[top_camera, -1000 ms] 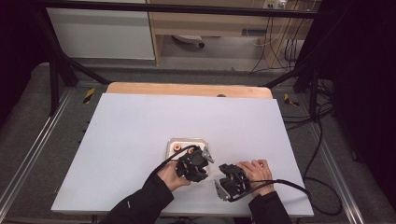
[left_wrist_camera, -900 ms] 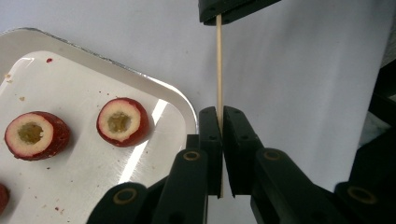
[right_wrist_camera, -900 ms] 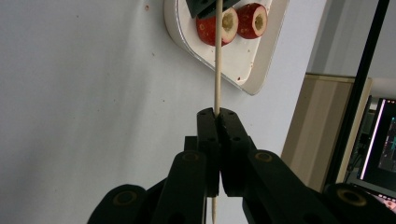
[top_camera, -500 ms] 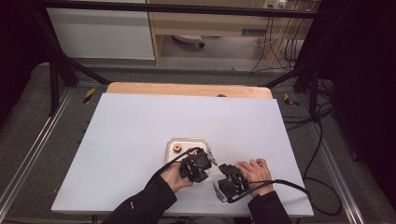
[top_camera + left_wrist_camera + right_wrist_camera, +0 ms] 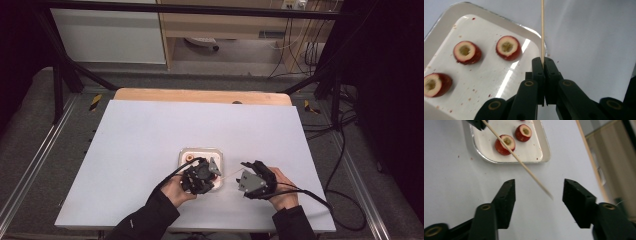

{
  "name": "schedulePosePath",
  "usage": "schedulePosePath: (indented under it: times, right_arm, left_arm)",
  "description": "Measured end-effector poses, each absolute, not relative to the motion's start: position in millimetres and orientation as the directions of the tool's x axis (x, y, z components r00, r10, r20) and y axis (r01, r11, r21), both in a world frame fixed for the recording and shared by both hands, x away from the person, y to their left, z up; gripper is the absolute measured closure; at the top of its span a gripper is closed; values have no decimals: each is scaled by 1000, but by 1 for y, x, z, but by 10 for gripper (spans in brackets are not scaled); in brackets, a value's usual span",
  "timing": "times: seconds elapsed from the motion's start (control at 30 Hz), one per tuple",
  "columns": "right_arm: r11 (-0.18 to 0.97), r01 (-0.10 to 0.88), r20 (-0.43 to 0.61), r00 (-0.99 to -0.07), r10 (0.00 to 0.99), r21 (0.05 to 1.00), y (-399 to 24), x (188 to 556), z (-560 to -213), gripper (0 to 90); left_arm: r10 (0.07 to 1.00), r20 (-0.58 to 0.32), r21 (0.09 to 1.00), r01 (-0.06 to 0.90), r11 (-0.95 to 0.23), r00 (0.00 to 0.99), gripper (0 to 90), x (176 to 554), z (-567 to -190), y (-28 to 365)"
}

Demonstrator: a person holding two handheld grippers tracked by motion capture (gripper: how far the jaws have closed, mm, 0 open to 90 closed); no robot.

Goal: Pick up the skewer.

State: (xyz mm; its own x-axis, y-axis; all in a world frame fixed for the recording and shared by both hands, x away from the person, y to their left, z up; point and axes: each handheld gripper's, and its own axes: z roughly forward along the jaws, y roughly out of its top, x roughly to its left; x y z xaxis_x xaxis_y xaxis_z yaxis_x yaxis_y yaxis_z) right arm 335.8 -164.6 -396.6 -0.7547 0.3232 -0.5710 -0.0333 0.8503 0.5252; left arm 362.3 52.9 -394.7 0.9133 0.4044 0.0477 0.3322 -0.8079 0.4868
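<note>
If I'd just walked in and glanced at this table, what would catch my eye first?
Probably the thin wooden skewer, pinched between the shut jaws of the left gripper and pointing toward the open right gripper. Next, the red cored fruit pieces lying apart on the white tray near the table's front edge.

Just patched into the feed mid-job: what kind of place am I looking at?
Probably a lab recording station, not a kitchen: a white-covered table inside a black frame, loose cables on the floor, and a small tray of cored red fruit pieces beside a wooden skewer.
</note>
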Motion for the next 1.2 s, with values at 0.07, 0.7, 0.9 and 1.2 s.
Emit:
schedulePosePath:
  times: [0.07, 0.7, 0.9, 1.2]
  right_arm:
    - [814, 59, -491, -771, 405, 578, -172, 340, -396, 348]
    - [567, 436, -99, -726, 680, 699, -186, 360, -403, 91]
    - [538, 488, -16, -731, 682, 687, -172, 364, -395, 77]
    - [526, 510, 46, -747, 664, 681, -143, 373, -391, 62]
  left_arm:
    - [418, 59, 504, 334, -796, 907, 885, 361, -394, 61]
    - [563, 29, 676, 399, -619, 826, 882, 347, -404, 135]
    - [596, 7, 712, 415, -567, 803, 883, 344, -407, 153]
    - [615, -2, 742, 413, -527, 789, 882, 342, -409, 165]
